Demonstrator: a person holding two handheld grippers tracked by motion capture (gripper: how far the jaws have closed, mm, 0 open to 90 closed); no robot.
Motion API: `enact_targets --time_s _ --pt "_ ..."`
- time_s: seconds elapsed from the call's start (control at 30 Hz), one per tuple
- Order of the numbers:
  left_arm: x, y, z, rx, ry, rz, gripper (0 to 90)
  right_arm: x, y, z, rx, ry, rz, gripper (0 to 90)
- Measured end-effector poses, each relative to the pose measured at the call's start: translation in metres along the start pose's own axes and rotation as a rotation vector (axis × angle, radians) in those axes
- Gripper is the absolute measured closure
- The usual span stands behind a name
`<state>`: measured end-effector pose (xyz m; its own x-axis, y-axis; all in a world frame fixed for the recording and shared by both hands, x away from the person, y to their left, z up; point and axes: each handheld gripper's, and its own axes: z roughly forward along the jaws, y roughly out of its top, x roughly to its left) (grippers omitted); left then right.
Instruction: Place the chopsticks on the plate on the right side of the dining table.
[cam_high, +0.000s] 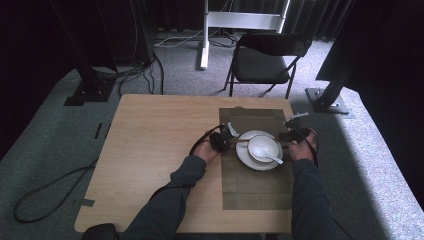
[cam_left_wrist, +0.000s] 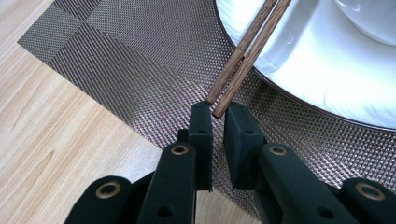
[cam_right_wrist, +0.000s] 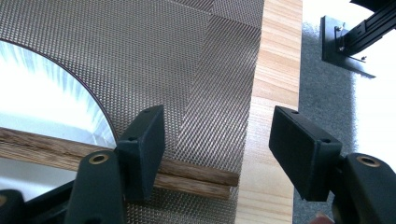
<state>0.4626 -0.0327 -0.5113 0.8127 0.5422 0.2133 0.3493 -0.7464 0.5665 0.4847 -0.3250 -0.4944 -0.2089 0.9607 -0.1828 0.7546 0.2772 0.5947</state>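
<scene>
Basically place setting looks near done: chopsticks (cam_left_wrist: 243, 51) lie across plate (cam_high: 243, 154) on placemat (cam_high: 255, 192) by the table's right edge, left gripper (cam_left_wrist: 218, 108) almost closed at their tips, right gripper (cam_right_wrist: 217, 140) released.

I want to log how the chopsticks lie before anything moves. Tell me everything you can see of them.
The chopsticks are a pair of brown sticks that look like grained wood, lying side by side across the white plate. One end juts onto the woven placemat right at the tips of the left hand-held gripper, whose jaws stand close together. Their other ends overhang onto the mat beside the right hand-held gripper, whose jaws are open.
</scene>
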Motion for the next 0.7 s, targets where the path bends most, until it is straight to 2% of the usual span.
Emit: enact_targets --time_s 0.7 --pt "0.0034 0.0034 0.0027 0.008 0.011 -0.015 82.0 0.0022 -0.0007 -0.0008 0.005 0.002 -0.012 36.0"
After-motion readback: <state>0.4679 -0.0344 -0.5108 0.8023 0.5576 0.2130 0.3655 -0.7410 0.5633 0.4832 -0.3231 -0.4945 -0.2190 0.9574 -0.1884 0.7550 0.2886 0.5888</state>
